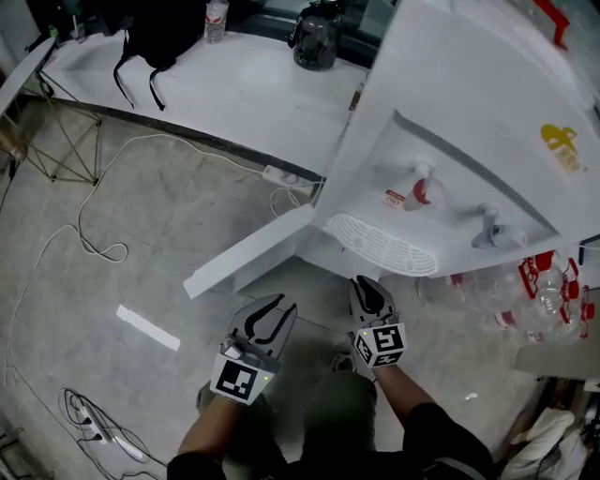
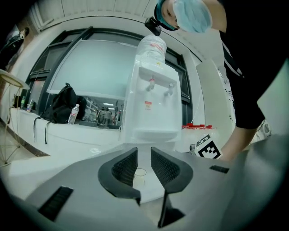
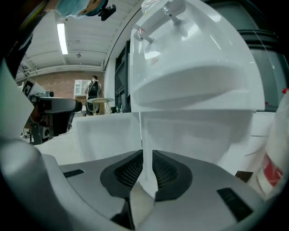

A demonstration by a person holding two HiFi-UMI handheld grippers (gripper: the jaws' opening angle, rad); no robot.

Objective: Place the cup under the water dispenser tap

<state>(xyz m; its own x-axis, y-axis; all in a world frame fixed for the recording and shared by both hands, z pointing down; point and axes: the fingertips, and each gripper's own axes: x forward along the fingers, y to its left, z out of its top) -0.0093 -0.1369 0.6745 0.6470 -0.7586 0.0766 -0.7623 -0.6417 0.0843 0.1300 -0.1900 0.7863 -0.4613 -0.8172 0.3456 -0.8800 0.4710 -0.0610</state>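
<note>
The white water dispenser (image 1: 487, 141) leans across the upper right of the head view, with a red tap (image 1: 419, 187), a blue tap (image 1: 492, 230) and a grilled drip tray (image 1: 380, 246). Its lower door (image 1: 248, 253) hangs open to the left. Both grippers are low in front of it. My left gripper (image 1: 272, 314) is slightly open and empty. Through its gap in the left gripper view (image 2: 144, 153) a small clear cup (image 2: 140, 175) stands some way ahead on a pale surface below the dispenser (image 2: 153, 108). My right gripper (image 1: 368, 292) (image 3: 147, 155) is shut on nothing, under the tray.
A white counter (image 1: 234, 84) behind carries a dark jug (image 1: 316, 37), a bottle (image 1: 216, 19) and a black bag (image 1: 159, 28). Cables (image 1: 94, 234) and a power strip (image 1: 286, 175) lie on the floor. Several empty bottles (image 1: 544, 291) sit at the right.
</note>
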